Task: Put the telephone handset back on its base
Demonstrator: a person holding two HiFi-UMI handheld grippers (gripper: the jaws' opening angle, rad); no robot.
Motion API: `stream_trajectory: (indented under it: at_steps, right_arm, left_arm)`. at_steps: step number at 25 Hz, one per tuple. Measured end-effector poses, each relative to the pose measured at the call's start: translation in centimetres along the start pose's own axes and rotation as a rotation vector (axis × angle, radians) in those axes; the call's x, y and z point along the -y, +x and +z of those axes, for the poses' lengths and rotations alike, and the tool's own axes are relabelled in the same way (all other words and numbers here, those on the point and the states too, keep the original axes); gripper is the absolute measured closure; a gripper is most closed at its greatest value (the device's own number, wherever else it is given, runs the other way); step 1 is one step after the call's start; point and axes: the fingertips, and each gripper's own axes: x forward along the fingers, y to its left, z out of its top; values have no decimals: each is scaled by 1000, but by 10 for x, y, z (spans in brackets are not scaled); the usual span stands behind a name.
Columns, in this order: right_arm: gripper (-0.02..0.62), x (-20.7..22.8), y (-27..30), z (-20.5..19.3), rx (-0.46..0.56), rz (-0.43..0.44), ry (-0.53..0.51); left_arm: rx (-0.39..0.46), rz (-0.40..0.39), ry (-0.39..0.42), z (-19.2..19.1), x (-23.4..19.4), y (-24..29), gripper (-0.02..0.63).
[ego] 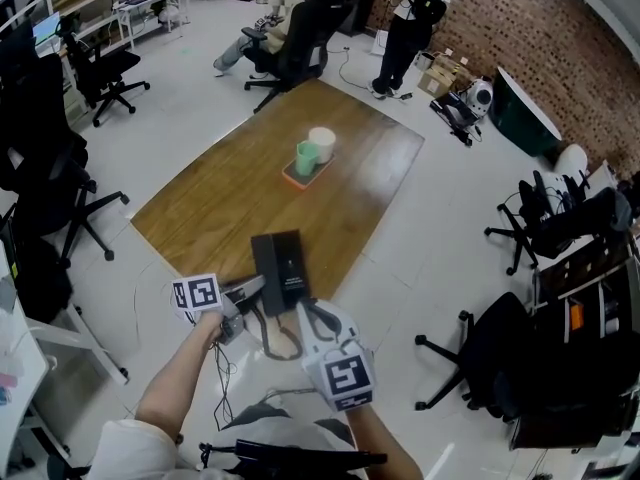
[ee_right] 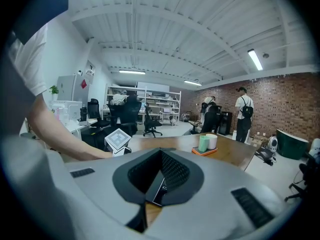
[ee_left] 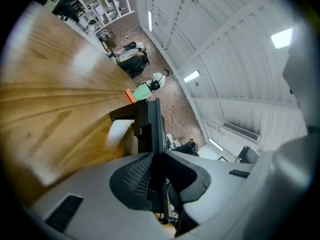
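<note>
A black telephone base lies near the front edge of the wooden table. The black handset rests along its left side, and its cord loops down off the table edge. My left gripper reaches in from the left. In the left gripper view its pads press on the handset's narrow black edge. My right gripper is at the telephone's near edge. In the right gripper view its jaws stand almost together, with a thin black edge of the base between them.
An orange tray with a green cup and a white cup stands mid-table. Black office chairs ring the table, one close on the right. People stand at the far end near the brick wall.
</note>
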Motion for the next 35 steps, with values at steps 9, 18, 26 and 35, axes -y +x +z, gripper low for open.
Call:
stream_trajectory:
  at_steps: [9, 18, 26, 35]
  right_arm:
    - [591, -7, 5, -4, -15, 17, 7]
    - [591, -10, 6, -3, -15, 34, 3]
    - [591, -13, 6, -5, -19, 41, 2]
    - [591, -10, 2, -6, -21, 35, 0]
  left_arm:
    - [4, -43, -58, -1, -1, 0, 537]
    - [-8, -18, -40, -2, -4, 3, 505]
    - [-43, -61, -77, 0, -5, 4, 543]
    - [-49, -76, -116, 3, -10, 6, 541]
